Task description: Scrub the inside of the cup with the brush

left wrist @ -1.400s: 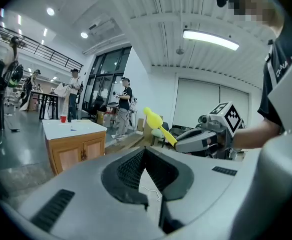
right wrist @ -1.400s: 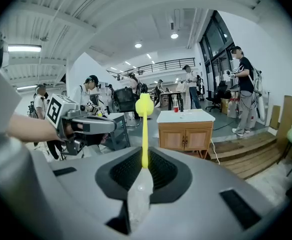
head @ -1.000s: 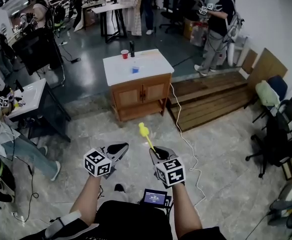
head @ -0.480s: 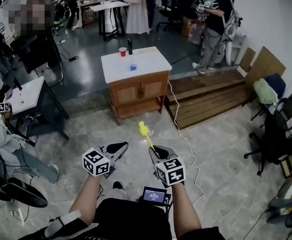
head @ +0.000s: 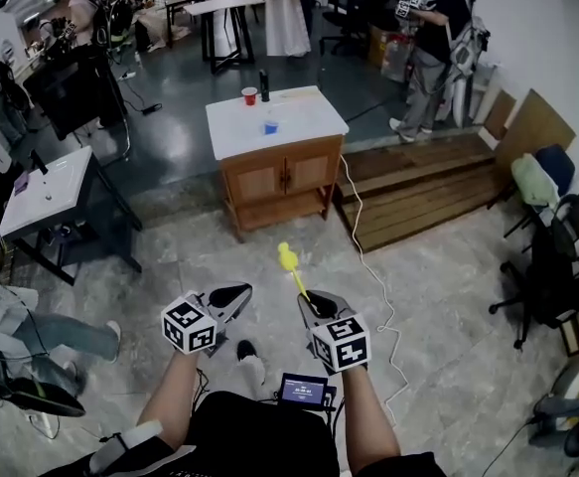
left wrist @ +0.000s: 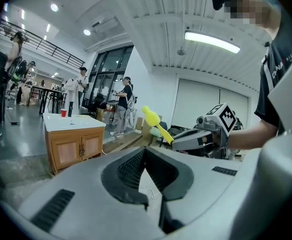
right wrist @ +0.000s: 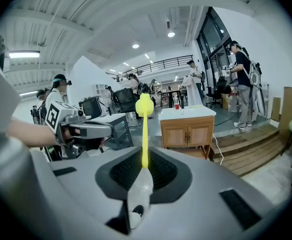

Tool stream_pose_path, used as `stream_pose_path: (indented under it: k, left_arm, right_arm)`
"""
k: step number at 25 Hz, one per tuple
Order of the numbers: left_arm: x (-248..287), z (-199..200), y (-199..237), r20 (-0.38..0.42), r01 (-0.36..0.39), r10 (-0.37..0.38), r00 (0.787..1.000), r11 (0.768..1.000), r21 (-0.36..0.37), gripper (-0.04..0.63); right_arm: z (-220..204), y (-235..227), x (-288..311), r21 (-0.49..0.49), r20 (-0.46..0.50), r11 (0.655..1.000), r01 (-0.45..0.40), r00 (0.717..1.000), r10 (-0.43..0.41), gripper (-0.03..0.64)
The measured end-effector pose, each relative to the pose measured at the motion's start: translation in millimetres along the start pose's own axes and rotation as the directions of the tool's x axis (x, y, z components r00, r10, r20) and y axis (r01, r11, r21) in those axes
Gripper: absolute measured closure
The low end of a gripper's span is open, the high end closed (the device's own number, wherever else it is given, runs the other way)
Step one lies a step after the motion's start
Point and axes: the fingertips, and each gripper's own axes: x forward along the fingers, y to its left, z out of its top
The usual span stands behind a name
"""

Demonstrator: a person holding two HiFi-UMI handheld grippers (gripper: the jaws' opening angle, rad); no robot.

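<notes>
The brush has a yellow head (head: 287,257) (right wrist: 144,105) on a yellow stem. Its white handle (right wrist: 137,190) is clamped in my right gripper (head: 315,302) (right wrist: 143,163), and the head sticks up and forward. My left gripper (head: 231,295) (left wrist: 146,153) is shut with nothing in it, held level beside the right one. A red cup (head: 249,95) (right wrist: 176,106) (left wrist: 63,113) stands far ahead on a white-topped wooden cabinet (head: 299,112), well out of reach of both grippers.
A black bottle (head: 264,85) and a small blue thing (head: 270,126) also stand on the cabinet. A white cable (head: 361,266) runs over the tiled floor to its right. There is a wooden platform (head: 428,192) at right, a dark table (head: 46,192) at left, and people around.
Both grippers keep their pose and the brush stays clamped. The person's foot has stepped forward below the grippers, and people in the background have shifted.
</notes>
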Motion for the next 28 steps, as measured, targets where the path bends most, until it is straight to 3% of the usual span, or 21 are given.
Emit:
stream_pose_path:
  k: [13,28]
  left_arm:
    - [38,-1,74,-0.047,0.036,-0.037,0.998,0.999,-0.017,0.592]
    - [87,44,198,-0.036,0.109,-0.109,0.993,0.994,0.0,0.592]
  right_arm:
    - [20,-45,48,0.009,-0.035,0.999,0.044,0.998,-0.043,0.575]
    - [93,-92,159,-0.029,-0.05,0.996,0.087,0.995,-0.088,0.575]
